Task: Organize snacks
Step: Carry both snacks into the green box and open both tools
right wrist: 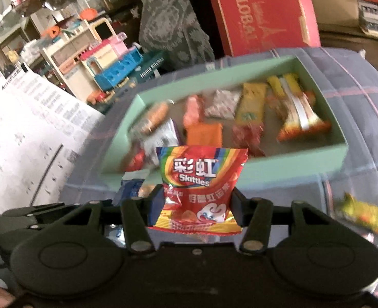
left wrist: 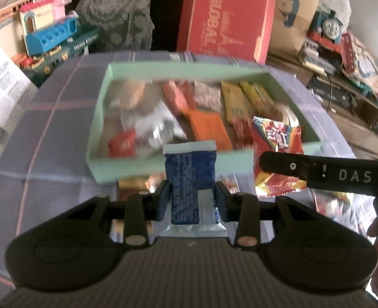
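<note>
Just in front of green snack box [left wrist: 104, 118], left gripper [left wrist: 192, 195] clamps blue packet [left wrist: 189, 177], right gripper [right wrist: 192, 202] clamps Skittles bag [right wrist: 201, 179], fingers clenched on both.

clutter: toy kitchen [right wrist: 107, 59] | red box [left wrist: 225, 18] | checked cloth [left wrist: 50, 128]

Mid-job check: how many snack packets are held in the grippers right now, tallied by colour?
Blue foil packet, in left gripper: 1
Red rainbow-striped Skittles bag, in right gripper: 1
Total held: 2
Snacks in the mint-green cardboard tray are too blurred to count.
</note>
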The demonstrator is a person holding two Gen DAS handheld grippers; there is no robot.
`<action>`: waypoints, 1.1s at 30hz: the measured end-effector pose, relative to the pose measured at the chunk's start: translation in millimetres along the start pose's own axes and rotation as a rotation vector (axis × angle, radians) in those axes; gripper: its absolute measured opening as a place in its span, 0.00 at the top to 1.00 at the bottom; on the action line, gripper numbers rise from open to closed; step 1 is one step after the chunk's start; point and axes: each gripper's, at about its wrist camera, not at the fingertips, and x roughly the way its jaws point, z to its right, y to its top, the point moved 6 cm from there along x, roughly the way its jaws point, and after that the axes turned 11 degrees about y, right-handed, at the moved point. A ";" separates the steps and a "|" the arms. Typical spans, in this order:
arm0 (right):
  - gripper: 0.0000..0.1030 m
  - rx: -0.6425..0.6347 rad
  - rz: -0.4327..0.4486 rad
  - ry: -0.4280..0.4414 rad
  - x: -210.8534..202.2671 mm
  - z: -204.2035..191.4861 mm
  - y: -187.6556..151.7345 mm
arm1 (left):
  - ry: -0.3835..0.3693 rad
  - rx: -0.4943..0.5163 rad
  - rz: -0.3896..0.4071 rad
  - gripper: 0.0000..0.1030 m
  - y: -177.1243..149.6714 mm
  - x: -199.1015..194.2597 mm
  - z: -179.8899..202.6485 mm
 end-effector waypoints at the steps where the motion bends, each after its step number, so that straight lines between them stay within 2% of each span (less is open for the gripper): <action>1: 0.49 -0.005 0.006 0.001 0.8 -1.9 6.3 | 0.004 -0.004 0.009 0.64 8.2 1.4 -1.7; 11: 0.49 0.014 0.022 -0.017 42.0 6.7 71.5 | 0.021 -0.054 0.007 0.64 72.3 45.9 -6.5; 18: 0.48 0.044 -0.003 -0.020 71.6 27.9 84.5 | 0.000 -0.050 -0.036 0.64 77.2 80.5 3.5; 20: 0.44 0.041 -0.015 0.001 80.7 29.6 85.6 | 0.008 -0.039 -0.050 0.61 72.3 88.8 8.1; 21: 0.30 0.042 -0.016 0.008 82.5 29.5 86.1 | 0.016 -0.037 -0.052 0.51 70.7 91.6 9.0; 22: 0.20 0.044 -0.015 0.008 85.1 29.8 86.3 | 0.028 -0.037 -0.055 0.28 69.0 94.6 9.2; 23: 0.03 0.046 0.000 0.002 85.8 30.7 86.0 | 0.043 -0.044 -0.052 0.18 67.6 96.3 8.2; 24: 0.00 0.045 0.014 -0.006 83.6 30.6 85.1 | 0.056 -0.051 -0.043 0.05 66.1 95.8 7.0; 25: 0.00 0.042 0.020 -0.008 83.4 30.9 84.0 | 0.066 -0.058 -0.035 0.02 65.3 95.7 5.5; 33: 0.00 0.053 0.001 -0.035 78.2 37.1 69.4 | 0.069 -0.078 -0.070 0.00 57.5 99.5 4.8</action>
